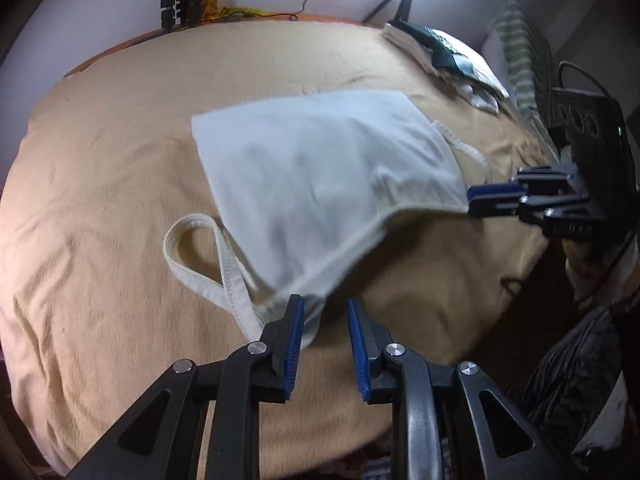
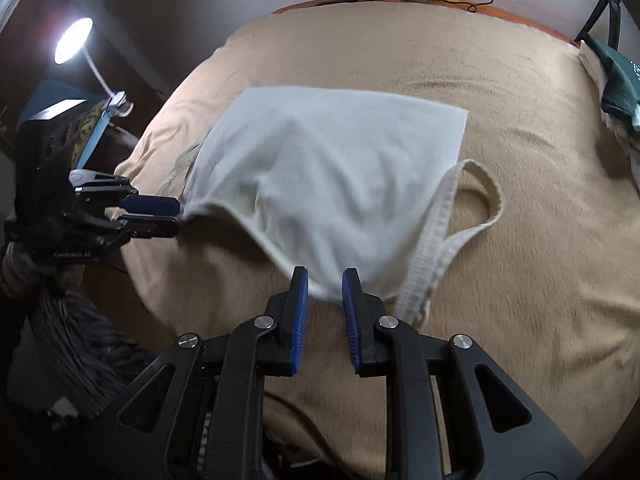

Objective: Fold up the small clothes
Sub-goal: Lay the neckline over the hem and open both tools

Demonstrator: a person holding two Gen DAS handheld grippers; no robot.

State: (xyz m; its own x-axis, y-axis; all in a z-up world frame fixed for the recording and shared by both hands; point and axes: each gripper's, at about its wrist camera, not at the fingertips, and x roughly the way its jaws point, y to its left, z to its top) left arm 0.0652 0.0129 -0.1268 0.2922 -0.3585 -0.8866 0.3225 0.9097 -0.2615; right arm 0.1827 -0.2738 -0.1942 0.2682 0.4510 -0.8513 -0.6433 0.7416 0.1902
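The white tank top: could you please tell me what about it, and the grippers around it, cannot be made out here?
- Left wrist view: the white tank top's near corner passes behind a finger of the left gripper, so contact is unclear.
- Right wrist view: its hem is motion-blurred at the right gripper.
- Both views: its lower layer is hidden by the top one.
- Left wrist view: the pile of clothes is too small to identify.
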